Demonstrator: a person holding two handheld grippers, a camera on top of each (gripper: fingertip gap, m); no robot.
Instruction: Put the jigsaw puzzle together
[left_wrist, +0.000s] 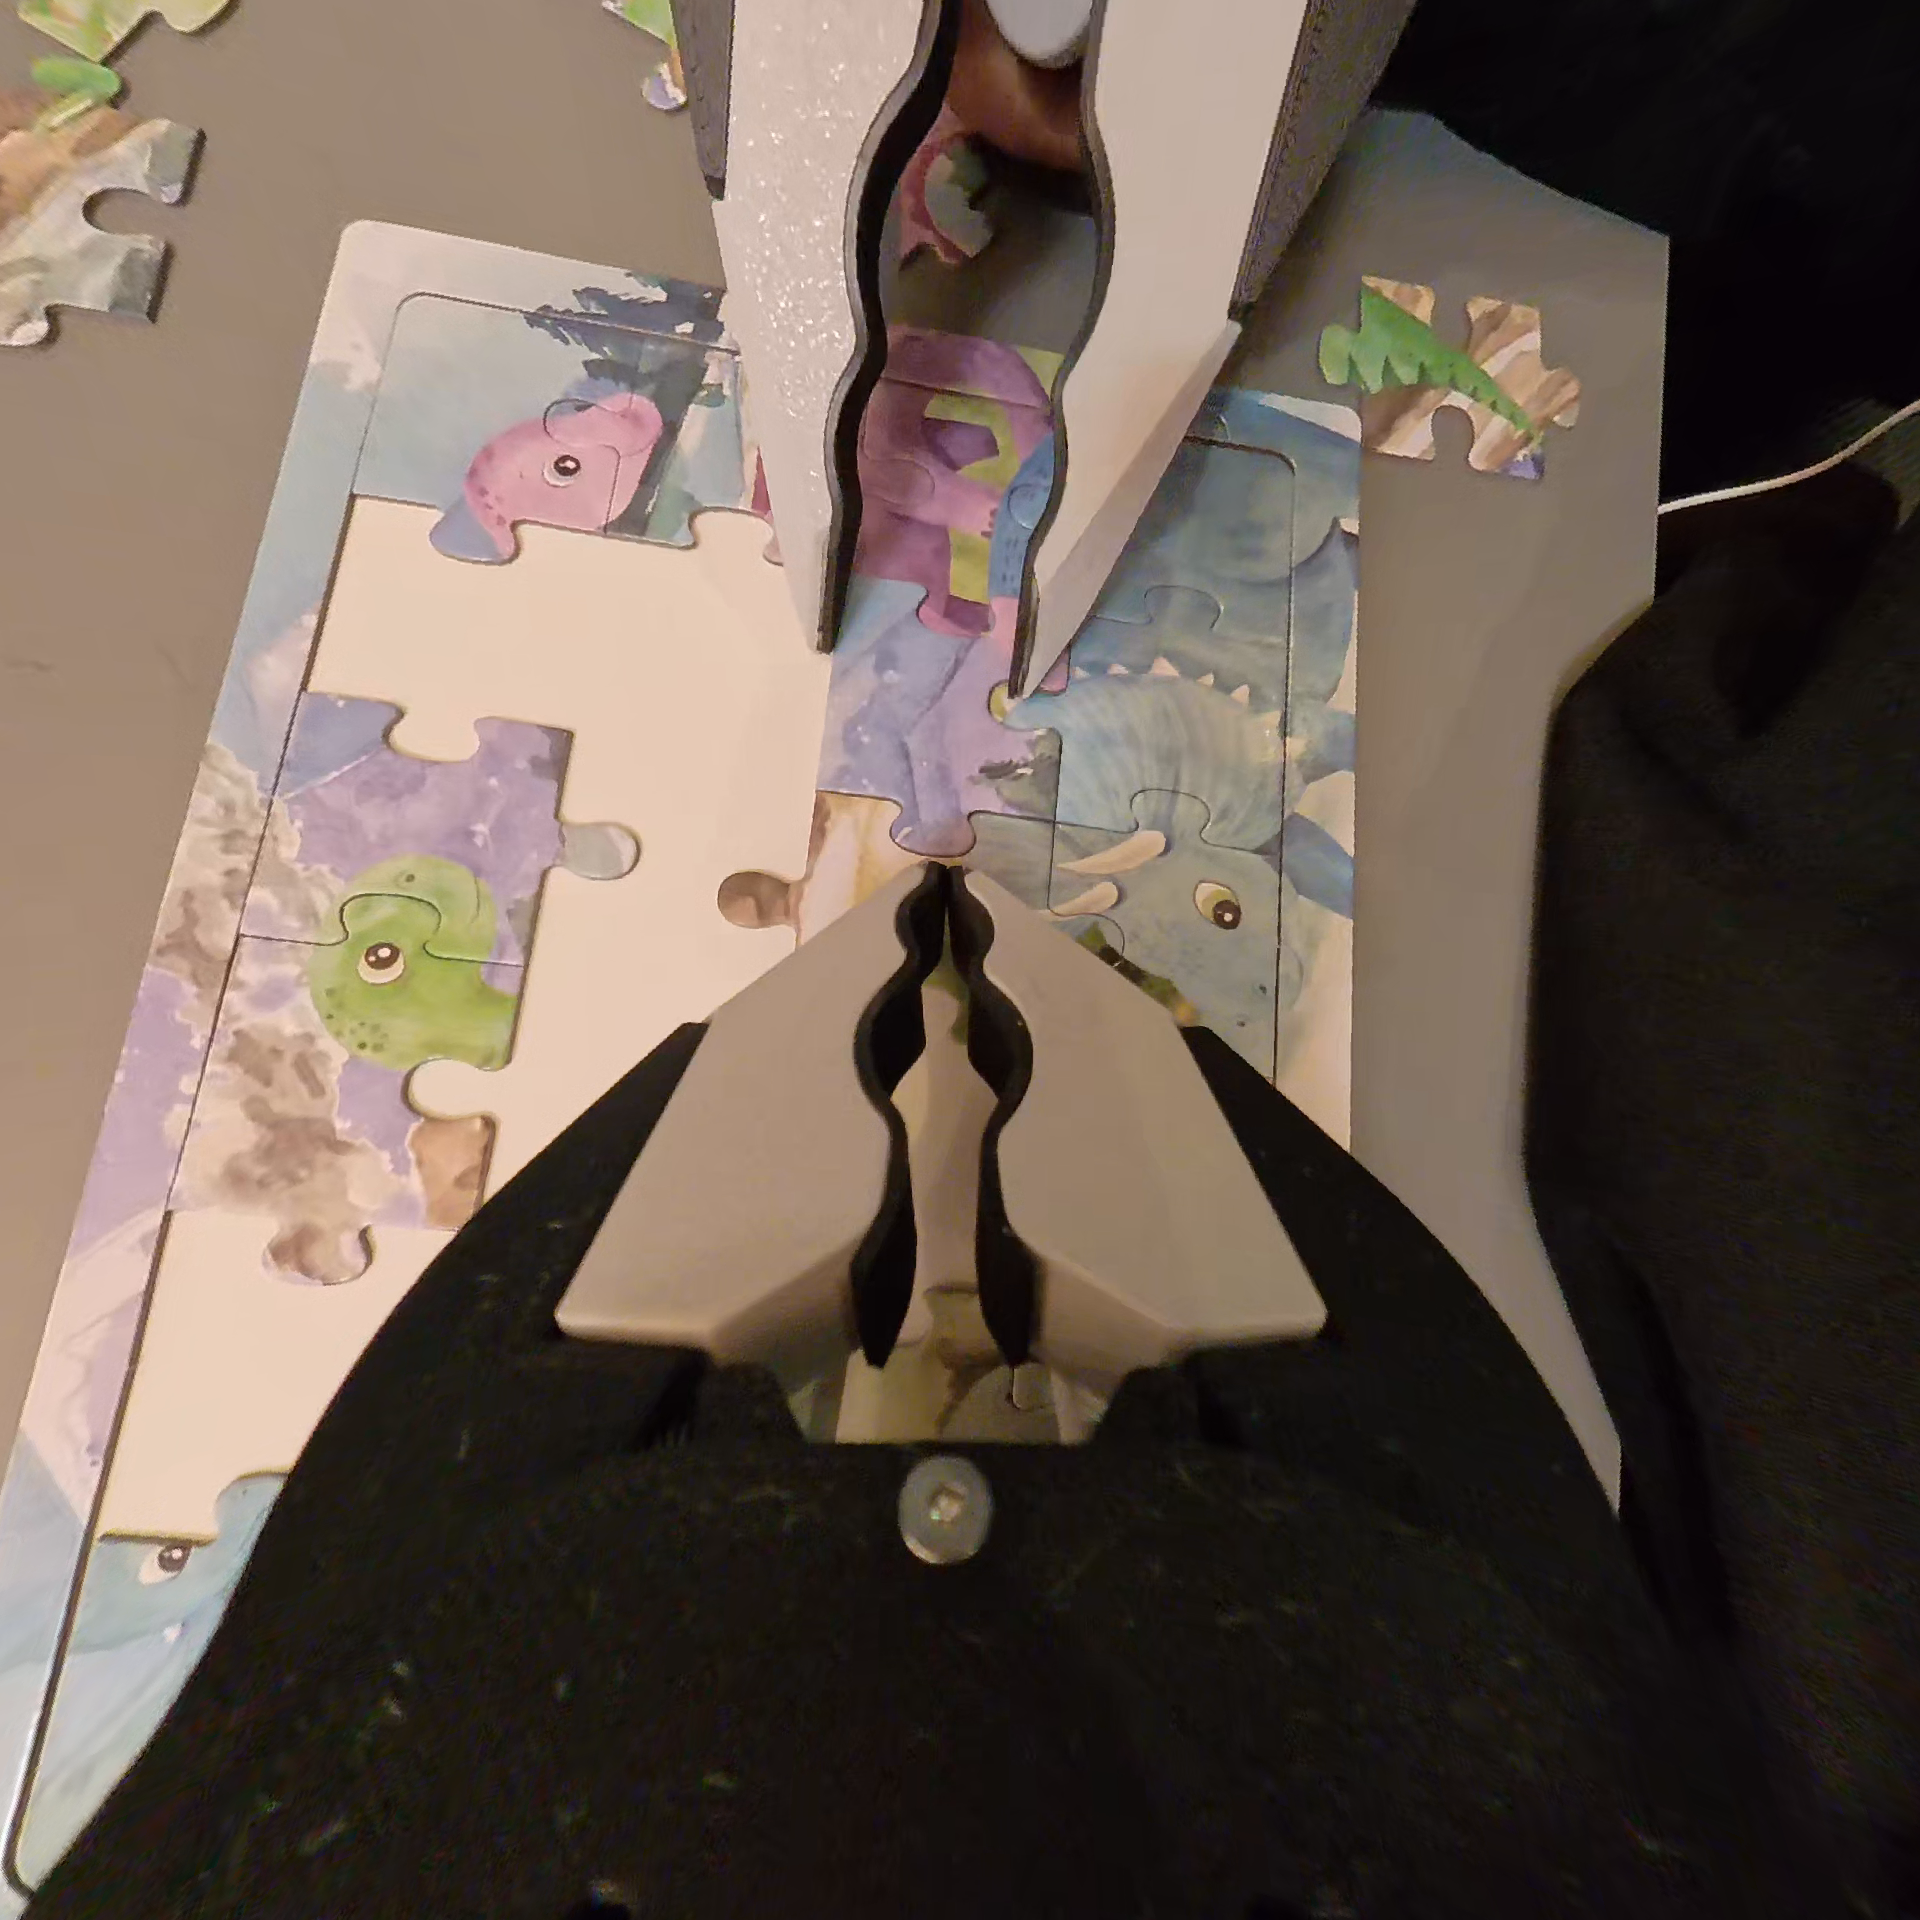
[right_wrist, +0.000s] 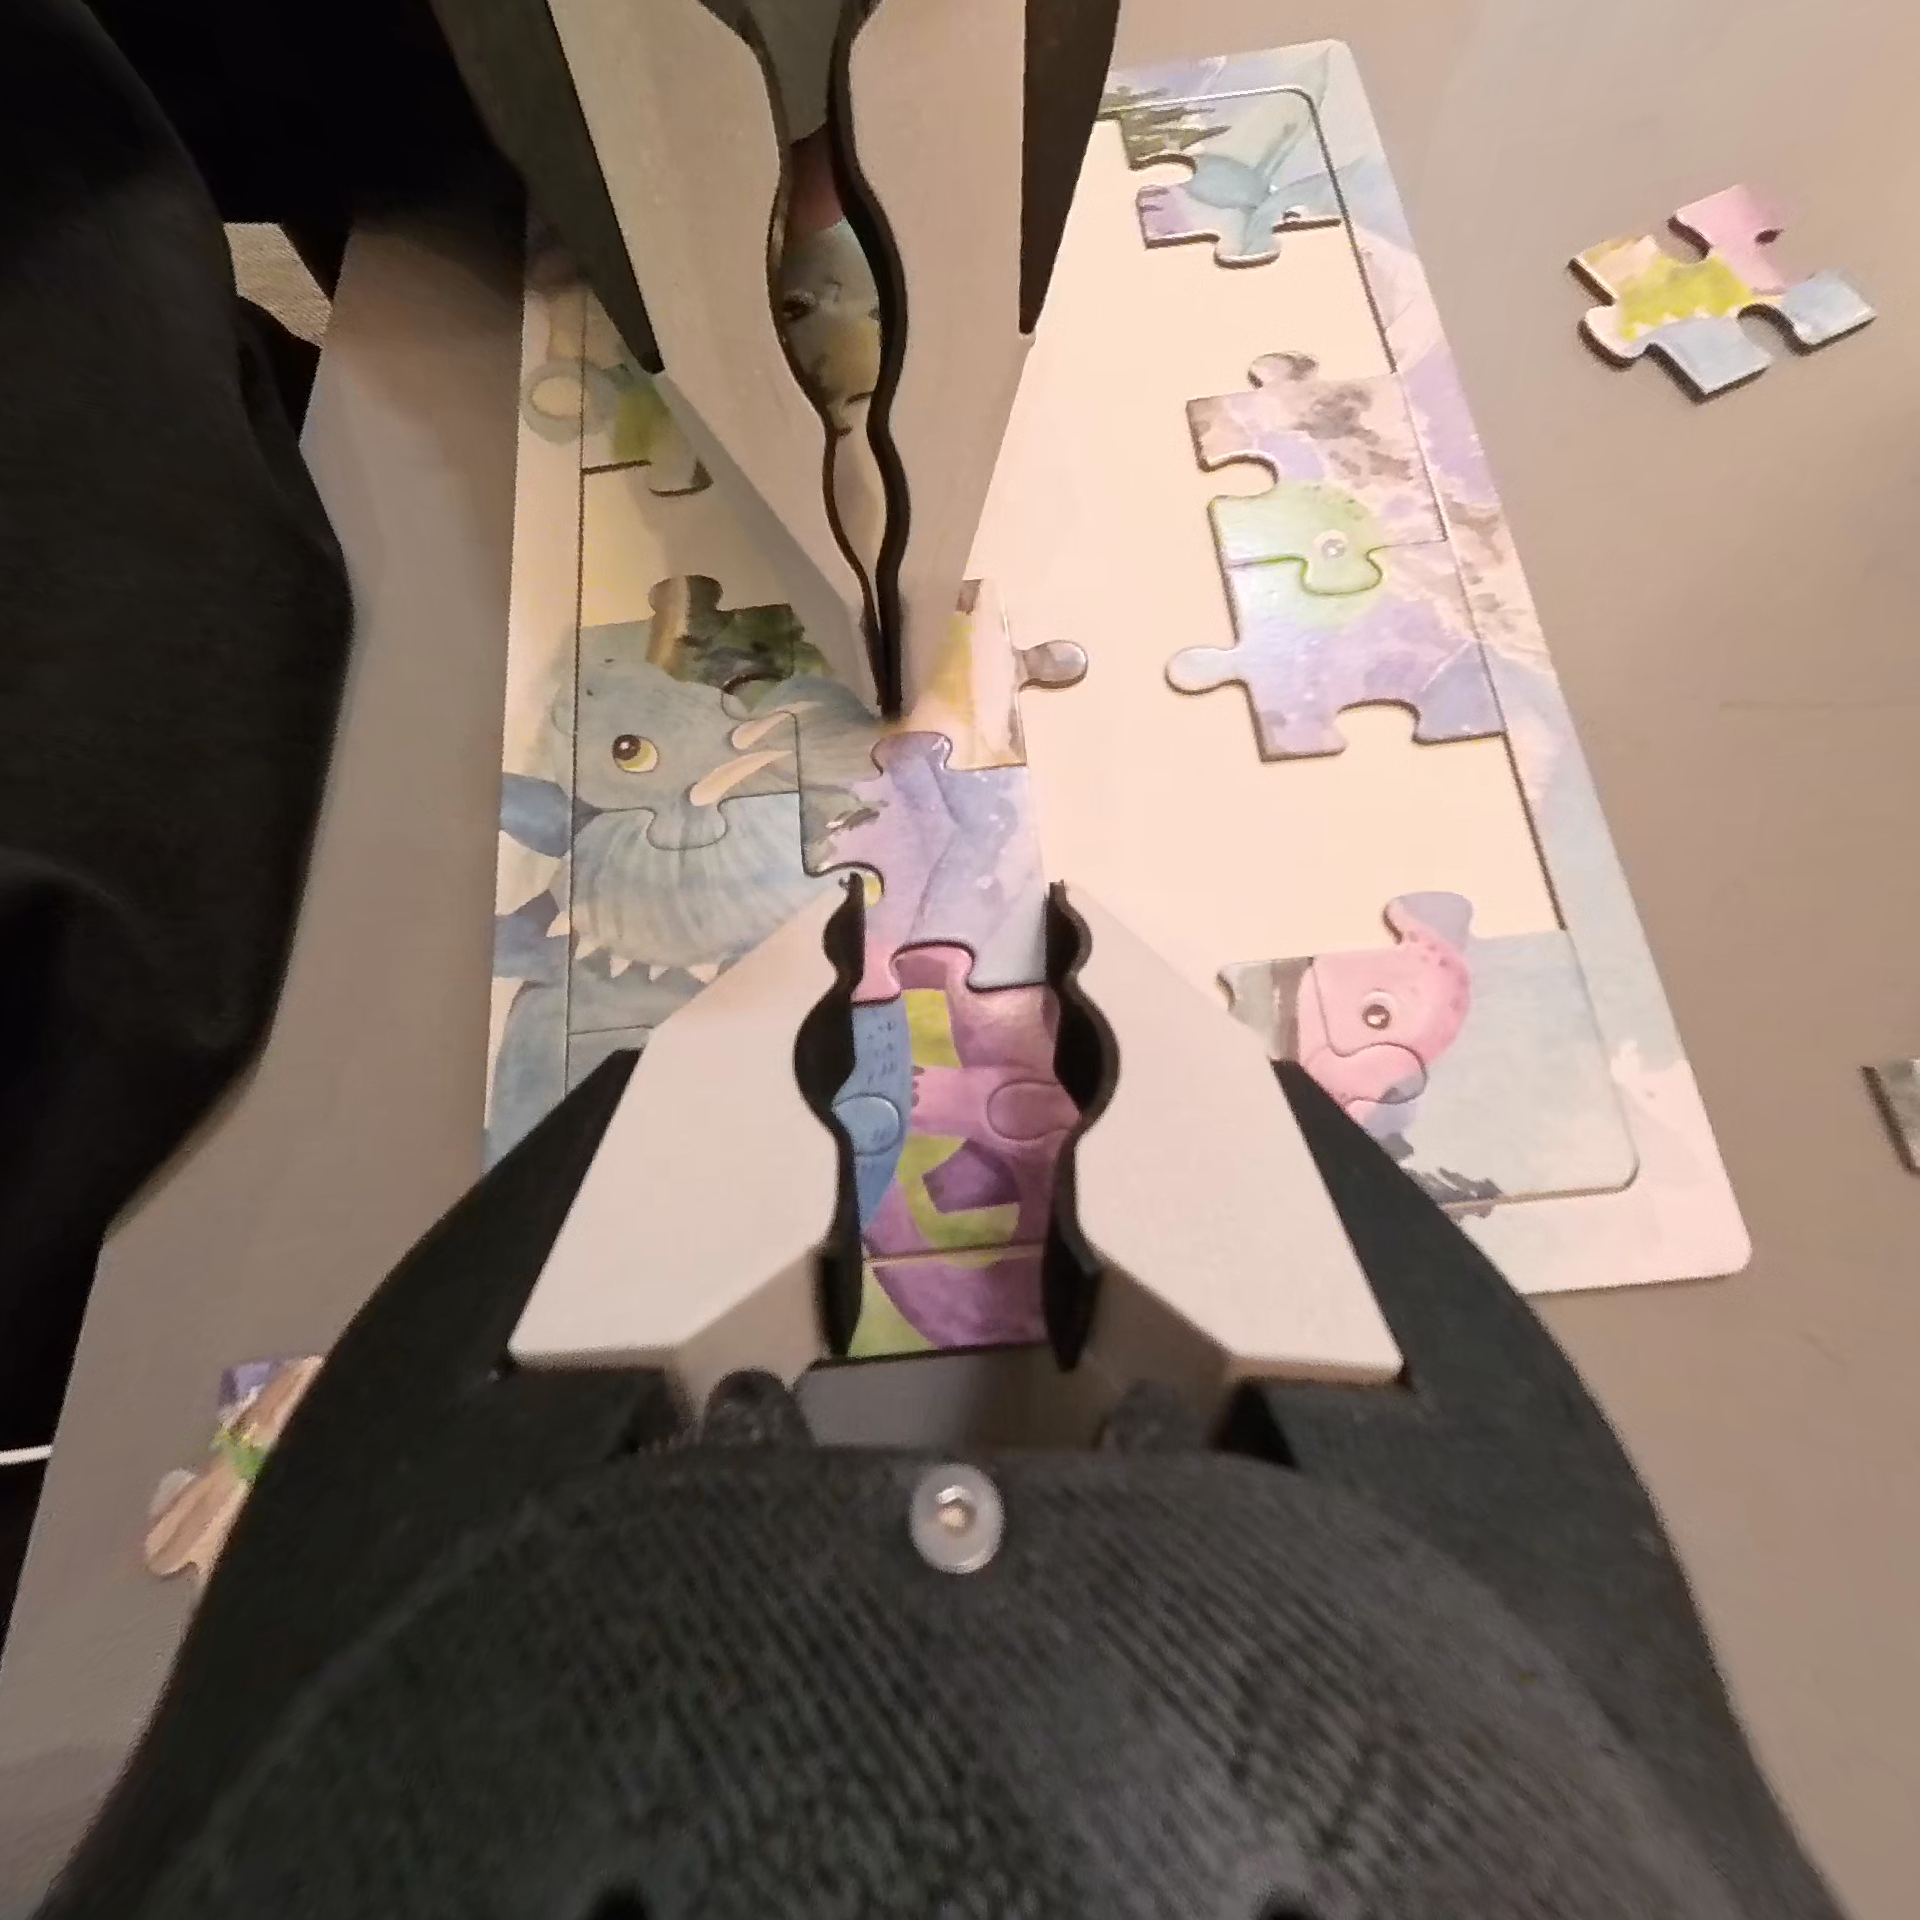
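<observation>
The white puzzle tray (left_wrist: 623, 644) lies on a grey table, partly filled with dinosaur pieces; it also shows in the right wrist view (right_wrist: 1122, 520). A lilac piece (left_wrist: 914, 743) sits in the tray between the purple dinosaur (left_wrist: 925, 468) and the blue triceratops (left_wrist: 1174, 862). My left gripper (left_wrist: 940, 883) is shut, its tips down at that piece's near knob. My right gripper (right_wrist: 956, 899) is open and empty over the far end of the lilac piece (right_wrist: 945, 821). The two grippers face each other across it: the right gripper (left_wrist: 928, 655) shows in the left view, the left gripper (right_wrist: 888, 707) in the right view.
Loose pieces lie on the table: a green-leaf one (left_wrist: 1455, 384) right of the tray, a grey rock one (left_wrist: 73, 229) at far left, and a pastel one (right_wrist: 1725, 291) beyond the tray. Dark cloth (left_wrist: 1766, 935) borders the table. A white cable (left_wrist: 1766, 478) runs by it. The left gripper's tips are roughly 4 cm from the right gripper's.
</observation>
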